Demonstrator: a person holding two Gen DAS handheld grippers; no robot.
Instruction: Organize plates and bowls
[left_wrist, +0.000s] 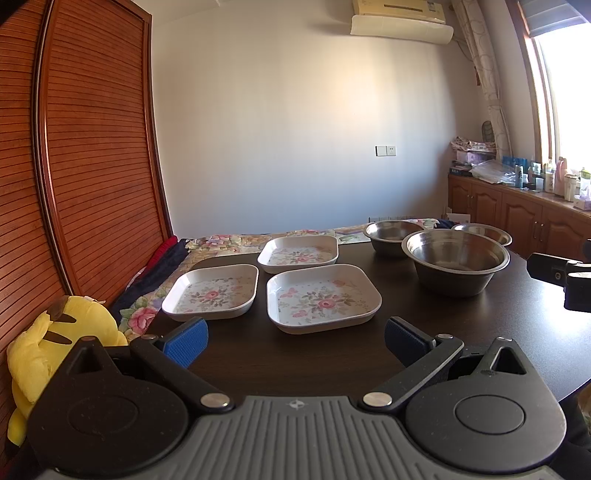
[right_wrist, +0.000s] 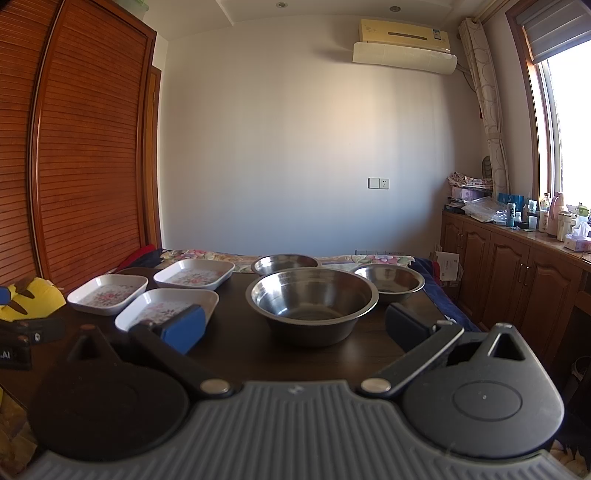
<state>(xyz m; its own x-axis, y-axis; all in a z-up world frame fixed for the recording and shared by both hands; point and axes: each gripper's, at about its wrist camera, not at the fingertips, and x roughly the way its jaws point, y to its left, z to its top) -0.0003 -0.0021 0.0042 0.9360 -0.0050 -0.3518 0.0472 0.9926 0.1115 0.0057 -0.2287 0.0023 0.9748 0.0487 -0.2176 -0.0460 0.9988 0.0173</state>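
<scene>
Both hand-held grippers, left (left_wrist: 295, 341) and right (right_wrist: 293, 326), are held open; the nearest square floral plate (left_wrist: 323, 298) should be pinched at its rim for stacking.

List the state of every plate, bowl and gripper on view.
Three square floral plates: separate, unstacked, empty.
Large steel bowl: upright, empty.
Two smaller steel bowls: upright, unnested.
Left gripper: open, holding nothing.
Right gripper: open, holding nothing.
</scene>
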